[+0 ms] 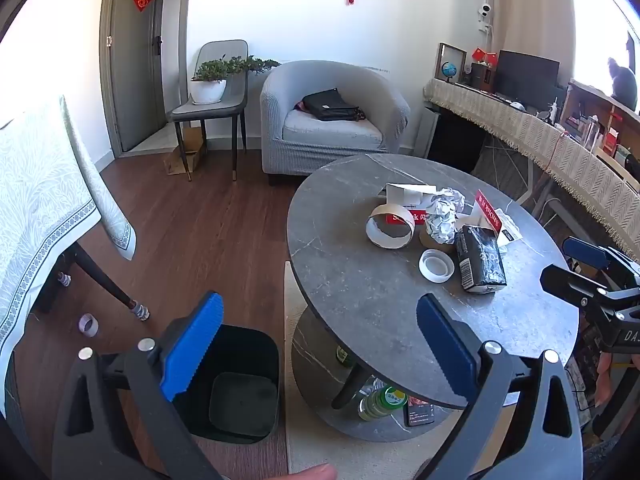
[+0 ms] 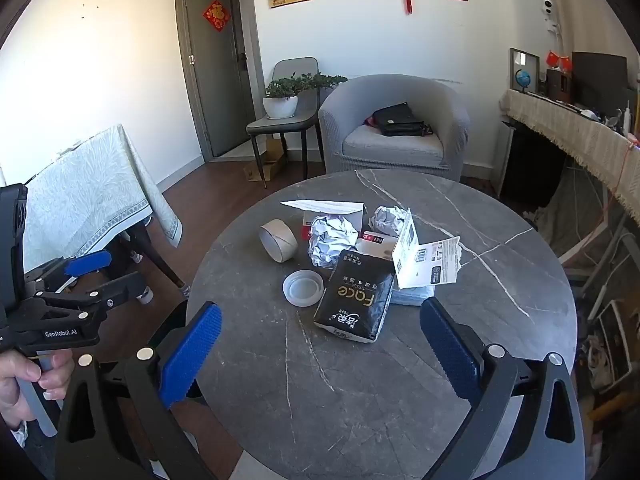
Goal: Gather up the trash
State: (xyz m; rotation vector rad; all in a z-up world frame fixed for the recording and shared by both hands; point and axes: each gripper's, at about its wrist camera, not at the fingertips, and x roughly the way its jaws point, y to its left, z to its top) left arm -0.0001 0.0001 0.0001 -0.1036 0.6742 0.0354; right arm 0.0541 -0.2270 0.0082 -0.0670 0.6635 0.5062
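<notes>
Trash lies on the round grey marble table (image 2: 400, 380): a black tissue pack (image 2: 356, 300), a white plastic lid (image 2: 303, 288), a cardboard tape ring (image 2: 278, 240), crumpled paper balls (image 2: 332, 240), and torn red-and-white packaging (image 2: 424, 258). The same pile shows in the left wrist view, with the tissue pack (image 1: 480, 258) and lid (image 1: 436, 265). A black bin (image 1: 236, 384) stands on the floor left of the table. My left gripper (image 1: 320, 348) is open and empty above the bin and table edge. My right gripper (image 2: 320, 354) is open and empty, just short of the tissue pack.
A grey armchair (image 2: 396, 128) with a black bag stands behind the table. A chair with a potted plant (image 2: 280, 100) is by the door. A cloth-covered table (image 1: 44, 200) is at left, a long desk (image 1: 540, 140) at right. Bottles sit on the table's lower shelf (image 1: 380, 400).
</notes>
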